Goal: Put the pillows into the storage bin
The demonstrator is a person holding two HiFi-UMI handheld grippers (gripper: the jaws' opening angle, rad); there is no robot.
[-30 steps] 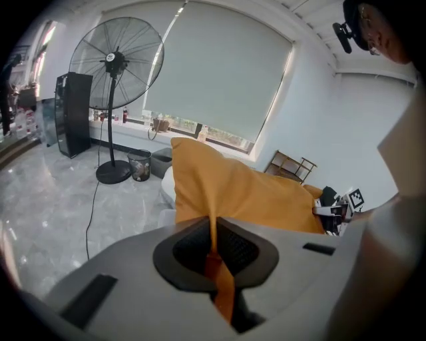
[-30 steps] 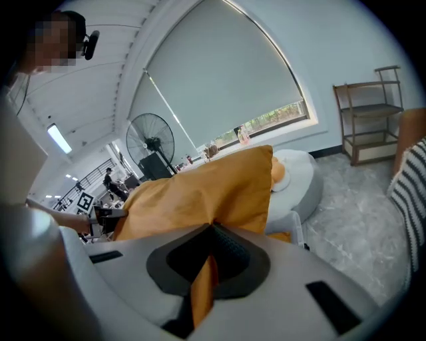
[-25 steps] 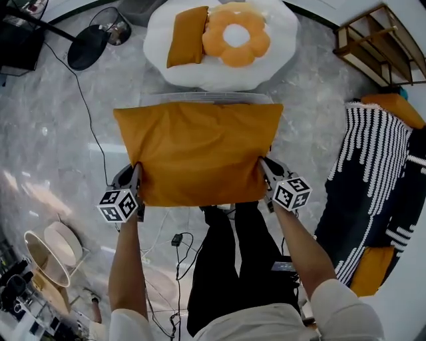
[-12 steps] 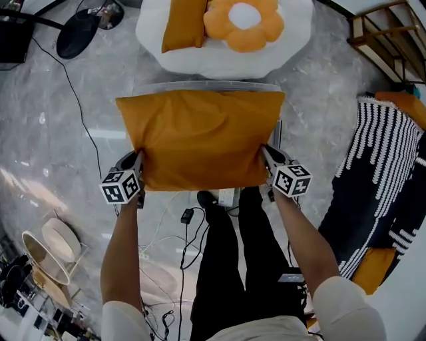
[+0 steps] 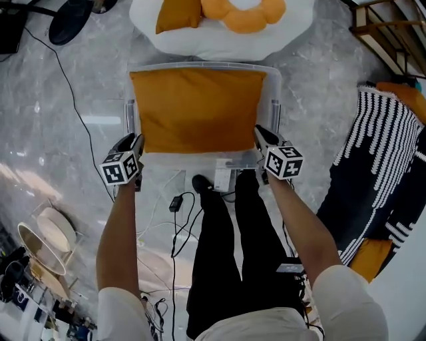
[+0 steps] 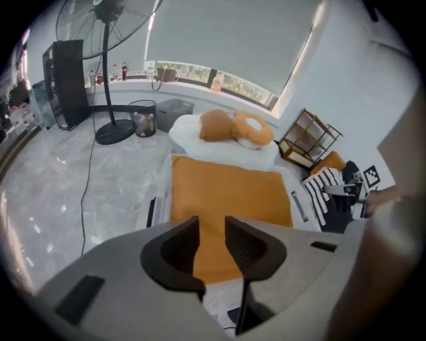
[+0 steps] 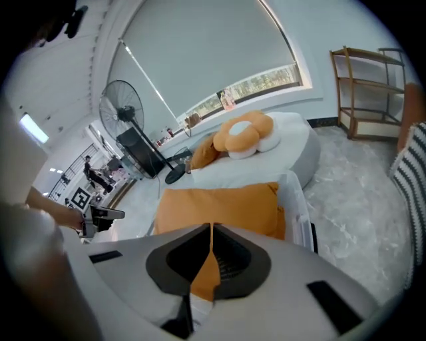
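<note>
Entry: orange pillow (image 5: 196, 110), large, rectangular, soft. It lies flat inside the clear storage bin (image 5: 274, 93) and fills it nearly from edge to edge, its near edge close to the bin's near wall. Left gripper (image 5: 135, 142): at the bin's near left corner. The jaws have just been opening and stand apart, with pillow cloth showing in the gap and neither pad pressing on it. Right gripper (image 5: 259, 133): at the bin's near right corner, jaws together and clamped on a fold of the pillow's cloth. Step in hand, by judgement: releasing the first pillow. To do it well, part the right jaws fully before lifting, so the pinched fold does not drag the corner back over the rim. Then draw both grippers straight up, clear of the walls. The filling looks springy, so pressing the near corners down would likely leave room on top. Outstanding: a second orange pillow (image 5: 178, 13) and a flower-shaped cushion (image 5: 233, 20), both on the white pouf (image 5: 293, 30) beyond the bin's far edge.
</note>
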